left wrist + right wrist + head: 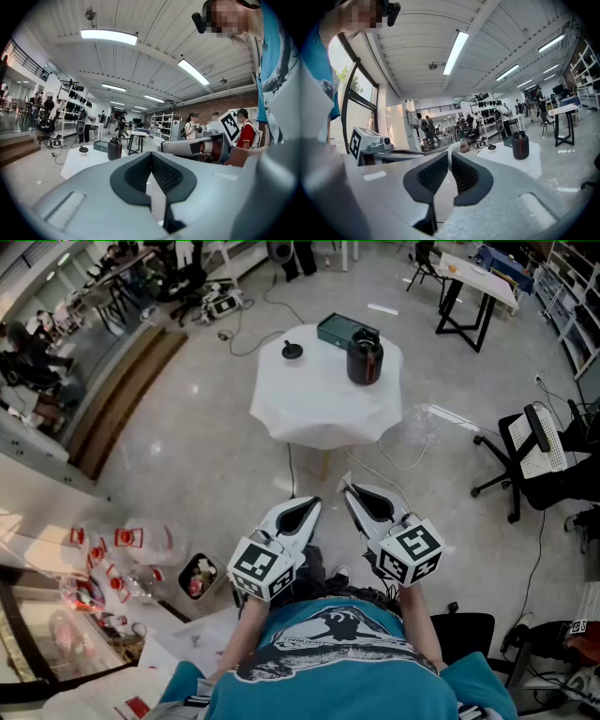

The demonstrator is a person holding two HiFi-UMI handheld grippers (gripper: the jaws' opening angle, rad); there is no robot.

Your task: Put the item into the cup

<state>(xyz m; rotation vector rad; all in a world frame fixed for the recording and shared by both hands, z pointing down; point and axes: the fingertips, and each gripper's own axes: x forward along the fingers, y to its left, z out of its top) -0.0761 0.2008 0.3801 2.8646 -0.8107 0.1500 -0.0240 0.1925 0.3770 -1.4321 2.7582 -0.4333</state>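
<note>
A dark cup [365,357] stands on a small table draped in white cloth [319,409], several steps ahead of me. A small black knobbed item [292,351] lies near the table's far left corner. Both grippers hover close to my body, well short of the table. The left gripper [314,502] is shut with nothing between its tips, and so is the right gripper [345,488]. The left gripper view has the cup [115,148] and the item [83,149] far off. The right gripper view shows the cup [520,145] and the item [491,148] too.
A dark green box [339,331] lies behind the cup. Cables [403,460] trail over the floor round the table. An office chair [539,451] stands at the right, a black trestle table [473,287] at the back right, and a bin with clutter [197,576] at the lower left.
</note>
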